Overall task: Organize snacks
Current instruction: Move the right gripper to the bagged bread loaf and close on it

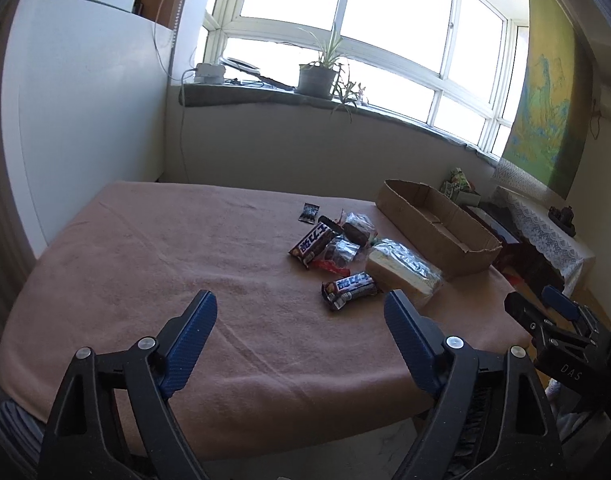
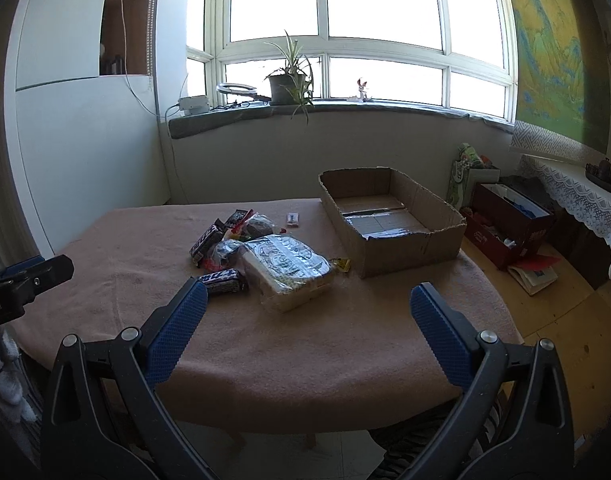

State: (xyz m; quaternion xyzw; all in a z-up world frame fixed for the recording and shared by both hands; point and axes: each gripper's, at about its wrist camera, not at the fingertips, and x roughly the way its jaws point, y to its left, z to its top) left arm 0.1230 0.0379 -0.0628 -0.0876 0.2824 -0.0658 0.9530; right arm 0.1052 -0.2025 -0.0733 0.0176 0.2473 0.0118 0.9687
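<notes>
Only rt view: small white packet (image 2: 292, 218).

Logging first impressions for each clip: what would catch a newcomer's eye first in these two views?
Probably the heap of wrapped snacks in the middle of the pink-covered table, with a large clear-wrapped pack nearest the camera. Just to its right sits an open, empty cardboard box at the table's far corner. Behind, bright windows frame a potted plant on the sill, while the left gripper and right gripper hang open over the near edge.
</notes>
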